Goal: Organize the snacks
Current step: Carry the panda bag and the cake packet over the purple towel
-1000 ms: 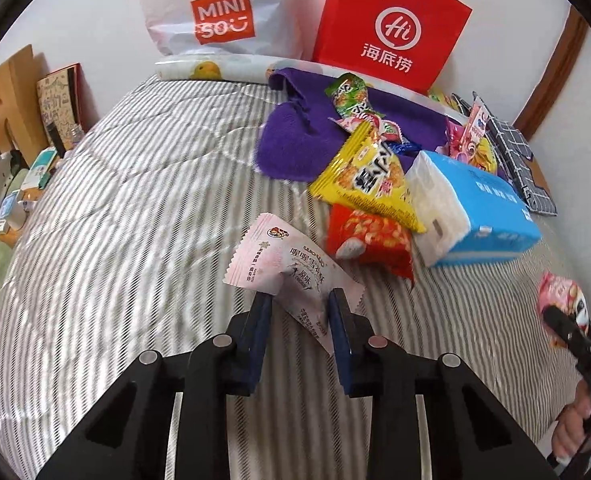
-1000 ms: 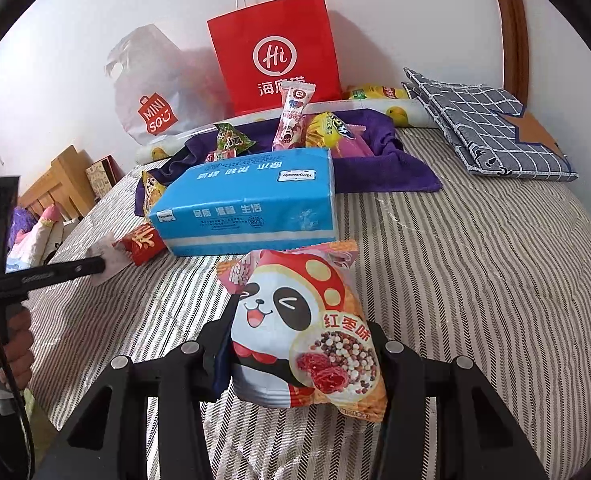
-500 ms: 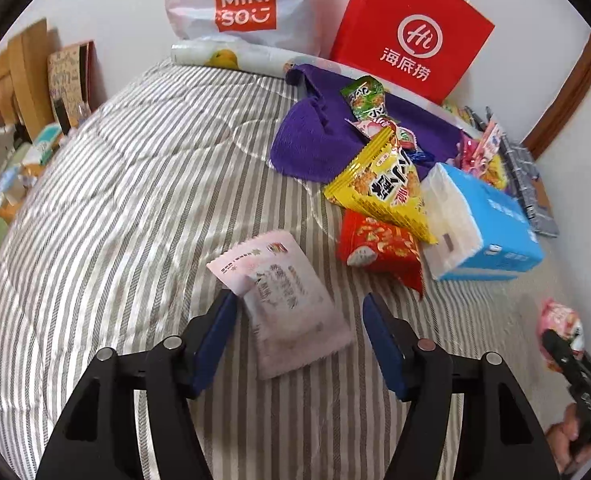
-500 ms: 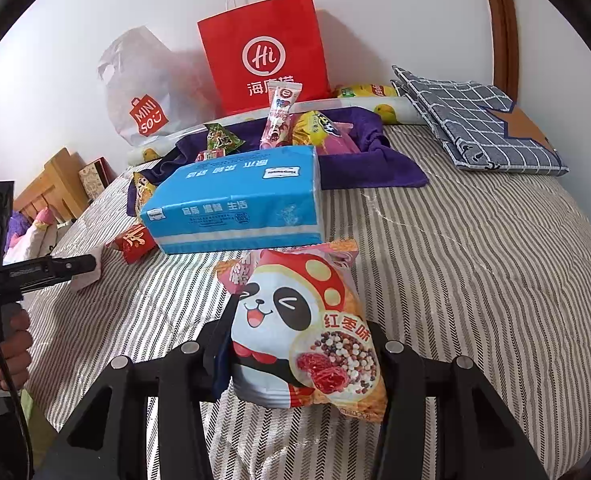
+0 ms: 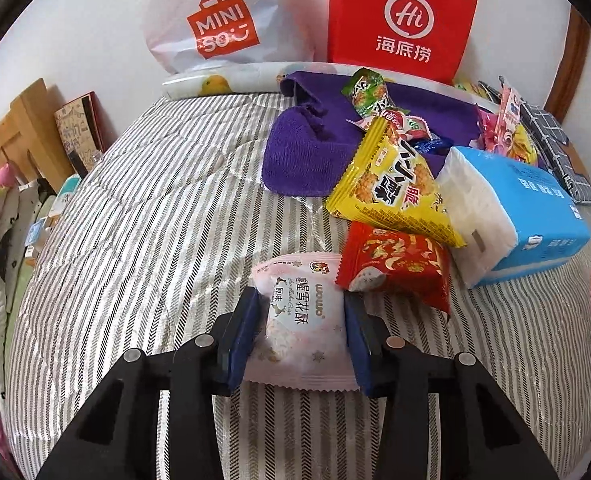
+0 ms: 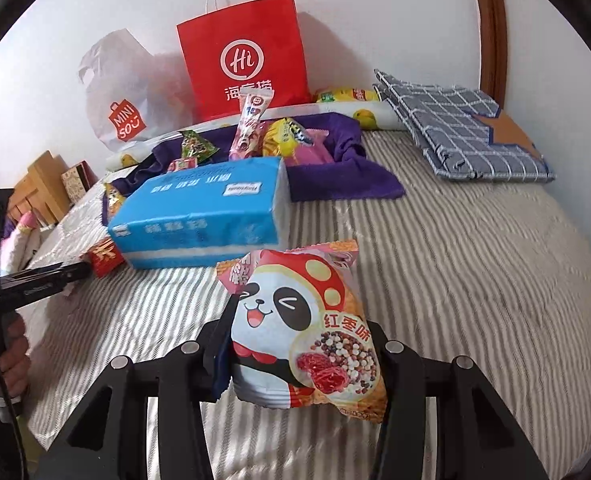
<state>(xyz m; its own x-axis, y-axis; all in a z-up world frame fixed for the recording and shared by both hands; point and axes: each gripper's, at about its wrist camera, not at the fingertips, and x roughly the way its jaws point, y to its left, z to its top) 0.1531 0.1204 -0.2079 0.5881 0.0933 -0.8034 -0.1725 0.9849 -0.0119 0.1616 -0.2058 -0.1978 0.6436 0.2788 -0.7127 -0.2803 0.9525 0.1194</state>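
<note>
Left wrist view: low over the bed (image 5: 143, 208), looking along its own fingers (image 5: 243, 332) toward the wall; red bag (image 5: 401, 20) at top centre-right, tissue pack (image 5: 535, 216) to the right below it, close.

Right wrist view: low over the bed (image 6: 475, 260), further right, facing the same wall; red bag (image 6: 243, 56) straight ahead, tissue pack (image 6: 207, 208) in front of it at middle range; own fingers (image 6: 217, 348) fill the foreground.

Shared: red bag, Miniso bag (image 5: 215, 28) (image 6: 123, 104) left of it, purple towel (image 5: 307, 152) (image 6: 335, 176), tissue pack, striped bed. Right wrist view also catches the left gripper (image 6: 75, 270) at left edge.
</note>
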